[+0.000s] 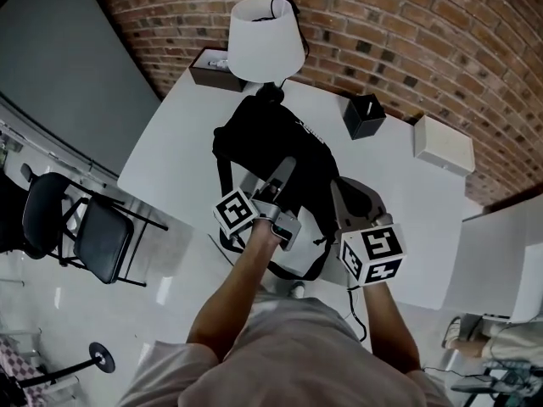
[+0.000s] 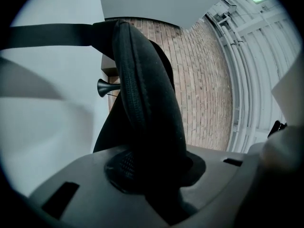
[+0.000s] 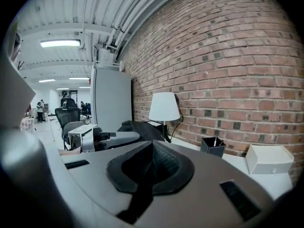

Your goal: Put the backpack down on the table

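— Item one, the thing to be set down?

— Black fabric backpack (image 1: pixel 271 155), lying on the white rectangular table (image 1: pixel 399 176). Its long axis runs from the person towards the white-shaded lamp (image 1: pixel 263 36). It looks landed, but I can't tell whether its full weight is down.

— Left gripper?

— Left gripper (image 1: pixel 284 172): jaws clamped on the backpack's padded black shoulder strap (image 2: pixel 147 103), which rises thick out of the pads. The backpack's body lies just beyond the tips.

— Right gripper?

— Right gripper (image 1: pixel 344 192): jaws together, nothing seen between them. It sits just beside the backpack's right edge, with the backpack ahead and to its left.

— What does the release turn on?

— The left one alone, I'd judge, since it has the only grip.
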### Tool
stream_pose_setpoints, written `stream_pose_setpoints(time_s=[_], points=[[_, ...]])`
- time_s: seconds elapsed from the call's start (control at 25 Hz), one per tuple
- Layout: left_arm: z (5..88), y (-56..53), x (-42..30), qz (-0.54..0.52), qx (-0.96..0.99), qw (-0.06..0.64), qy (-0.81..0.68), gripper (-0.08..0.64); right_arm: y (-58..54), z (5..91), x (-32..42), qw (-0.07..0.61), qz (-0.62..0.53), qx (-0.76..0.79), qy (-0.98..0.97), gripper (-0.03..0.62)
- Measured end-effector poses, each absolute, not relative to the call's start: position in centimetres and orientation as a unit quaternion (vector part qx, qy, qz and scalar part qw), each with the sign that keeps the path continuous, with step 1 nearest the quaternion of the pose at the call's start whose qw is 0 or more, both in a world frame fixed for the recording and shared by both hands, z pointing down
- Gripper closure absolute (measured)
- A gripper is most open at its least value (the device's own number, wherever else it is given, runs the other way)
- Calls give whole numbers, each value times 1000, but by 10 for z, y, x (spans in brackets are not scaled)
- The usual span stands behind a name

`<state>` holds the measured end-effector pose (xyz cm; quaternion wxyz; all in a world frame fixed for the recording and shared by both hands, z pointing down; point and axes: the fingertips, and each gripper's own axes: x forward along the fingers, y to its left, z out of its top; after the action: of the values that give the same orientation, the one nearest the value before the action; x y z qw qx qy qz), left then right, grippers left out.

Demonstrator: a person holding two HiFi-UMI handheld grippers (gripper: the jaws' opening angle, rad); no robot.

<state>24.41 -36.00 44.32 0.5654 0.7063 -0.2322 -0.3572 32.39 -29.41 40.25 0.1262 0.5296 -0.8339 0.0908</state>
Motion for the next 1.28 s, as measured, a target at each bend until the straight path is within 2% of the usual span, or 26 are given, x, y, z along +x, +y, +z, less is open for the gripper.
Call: stream_pose_setpoints(time_s=[0.64, 1.28], points=[[488, -360, 196, -344, 686, 587, -258, 459, -299, 425, 270, 140, 121, 509, -841, 589], [524, -359, 154, -280, 693, 616, -249, 459, -309, 441, 210, 144, 144, 533, -821, 589]])
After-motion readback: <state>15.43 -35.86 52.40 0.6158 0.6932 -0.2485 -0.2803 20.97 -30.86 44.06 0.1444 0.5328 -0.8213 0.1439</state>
